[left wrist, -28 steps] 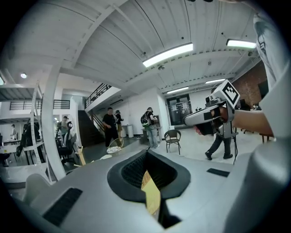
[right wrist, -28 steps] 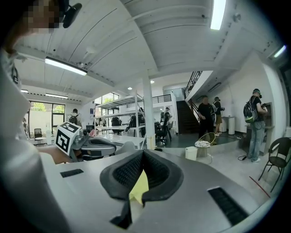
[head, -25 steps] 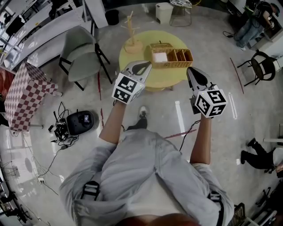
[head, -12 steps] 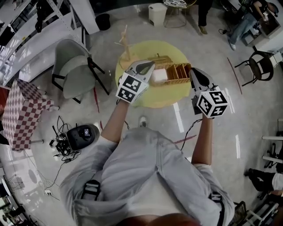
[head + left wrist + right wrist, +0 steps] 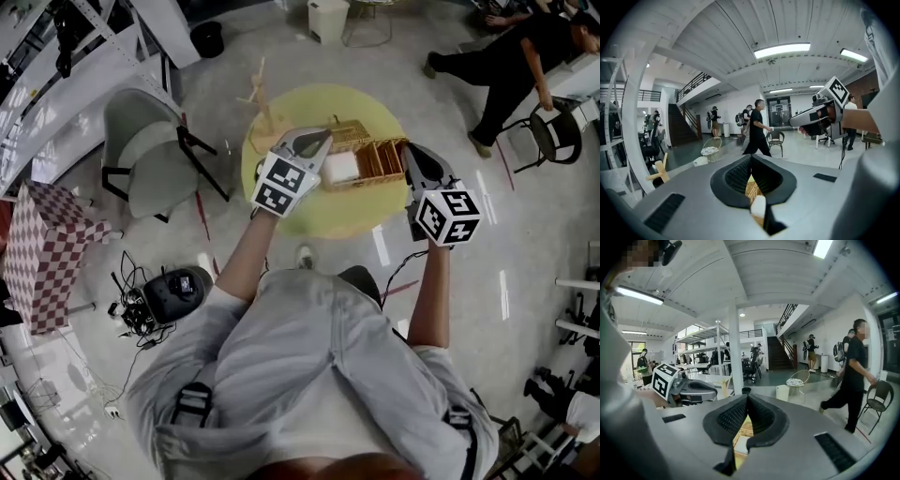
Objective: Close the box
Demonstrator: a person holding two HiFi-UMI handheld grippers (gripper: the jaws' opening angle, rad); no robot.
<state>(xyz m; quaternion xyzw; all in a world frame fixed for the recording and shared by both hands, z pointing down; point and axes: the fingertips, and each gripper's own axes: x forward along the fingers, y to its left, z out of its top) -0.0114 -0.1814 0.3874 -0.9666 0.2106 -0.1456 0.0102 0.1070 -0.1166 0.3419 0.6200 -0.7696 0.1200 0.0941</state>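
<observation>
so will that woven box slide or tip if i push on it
Probably light for its size: the woven box looks like thin wicker, and its right compartments look empty. It's low and wide, so tipping seems unlikely; sliding on the smooth yellow table looks likelier. The weave should flex slightly rather than crack.

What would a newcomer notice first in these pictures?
The two grippers with black-and-white marker cubes catch the eye first: the left gripper and the right gripper, both shut, are held over a round yellow table at the top centre of the head view. On the table sits a wicker box with its compartments showing. A person in black strides past at the upper right.
</observation>
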